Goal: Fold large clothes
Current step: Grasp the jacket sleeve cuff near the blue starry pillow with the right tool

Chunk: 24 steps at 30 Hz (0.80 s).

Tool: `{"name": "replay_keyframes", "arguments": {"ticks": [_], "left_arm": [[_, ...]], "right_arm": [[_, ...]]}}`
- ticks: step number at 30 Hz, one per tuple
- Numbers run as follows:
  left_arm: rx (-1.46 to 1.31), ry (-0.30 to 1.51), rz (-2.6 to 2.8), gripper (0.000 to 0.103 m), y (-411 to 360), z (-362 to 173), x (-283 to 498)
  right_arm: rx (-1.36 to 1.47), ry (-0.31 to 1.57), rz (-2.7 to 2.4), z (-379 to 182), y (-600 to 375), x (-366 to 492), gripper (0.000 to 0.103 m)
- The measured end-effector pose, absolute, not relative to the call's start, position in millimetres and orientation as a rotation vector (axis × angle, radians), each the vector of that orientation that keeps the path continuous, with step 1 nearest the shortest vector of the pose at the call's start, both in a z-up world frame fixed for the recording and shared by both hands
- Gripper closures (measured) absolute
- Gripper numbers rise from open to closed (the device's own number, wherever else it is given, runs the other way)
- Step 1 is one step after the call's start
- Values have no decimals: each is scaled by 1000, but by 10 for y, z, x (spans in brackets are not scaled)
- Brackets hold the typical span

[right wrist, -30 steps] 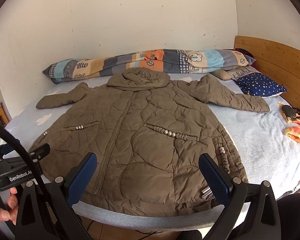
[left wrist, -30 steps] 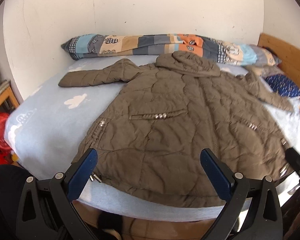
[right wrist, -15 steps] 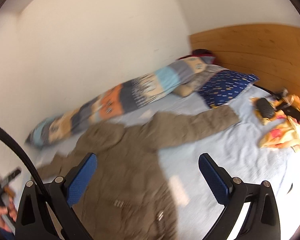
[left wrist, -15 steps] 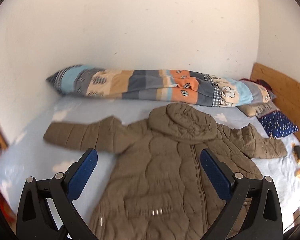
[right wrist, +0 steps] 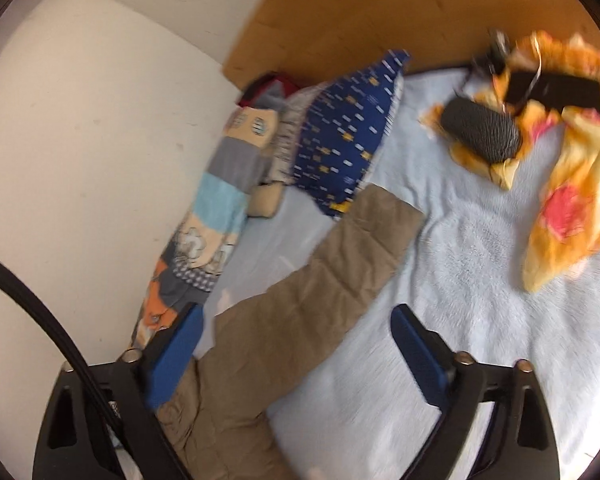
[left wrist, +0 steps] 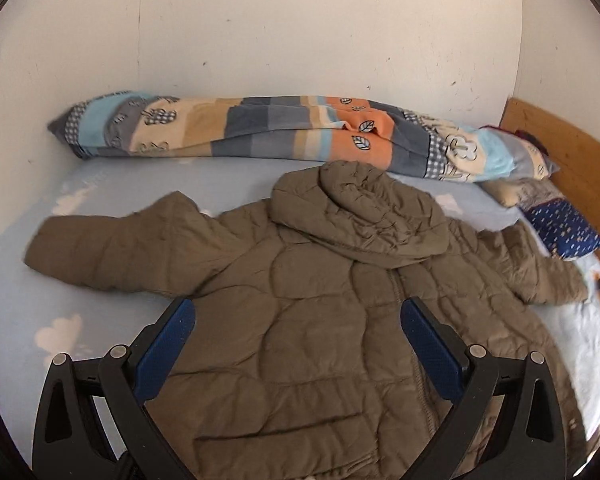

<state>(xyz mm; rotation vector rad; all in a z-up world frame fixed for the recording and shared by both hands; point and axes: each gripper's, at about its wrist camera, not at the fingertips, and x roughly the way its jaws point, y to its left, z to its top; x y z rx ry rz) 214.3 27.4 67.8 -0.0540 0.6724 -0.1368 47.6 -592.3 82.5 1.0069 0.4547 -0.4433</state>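
Note:
A brown quilted hooded jacket (left wrist: 320,320) lies front-up and spread out on the light blue bed (left wrist: 28,312), with its hood toward the wall and both sleeves out to the sides. My left gripper (left wrist: 298,326) hovers open over the jacket's chest, with nothing between its blue pads. The right wrist view is rolled. In it the jacket's right sleeve (right wrist: 320,292) runs up toward the blue pillow. My right gripper (right wrist: 296,330) is over that sleeve, its jaws wide and closing, the pads clear of the cloth.
A rolled patchwork blanket (left wrist: 284,136) lies along the white wall. A dark blue patterned pillow (right wrist: 348,132) leans by the wooden headboard (right wrist: 380,12). An orange and yellow cloth (right wrist: 568,184) with a dark pouch (right wrist: 480,128) and black items lies on the bed right of the sleeve.
Both grippers moved from the jacket's hem up over the bed. The left now looks over the chest and hood. The right swung to the right sleeve and rolled, tilting its view.

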Motion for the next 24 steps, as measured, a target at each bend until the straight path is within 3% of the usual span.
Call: {"name": "replay_keyframes", "arguments": {"ticks": [8,24], "left_arm": [[-74,763,-138,1,279,384,2491],[-153,787,-134,1,364,292,2550]], "right_arm": [[1054,531,-461,182,-6462,964,30],[1141,569,-592,-492,-7184,1181,31]]}}
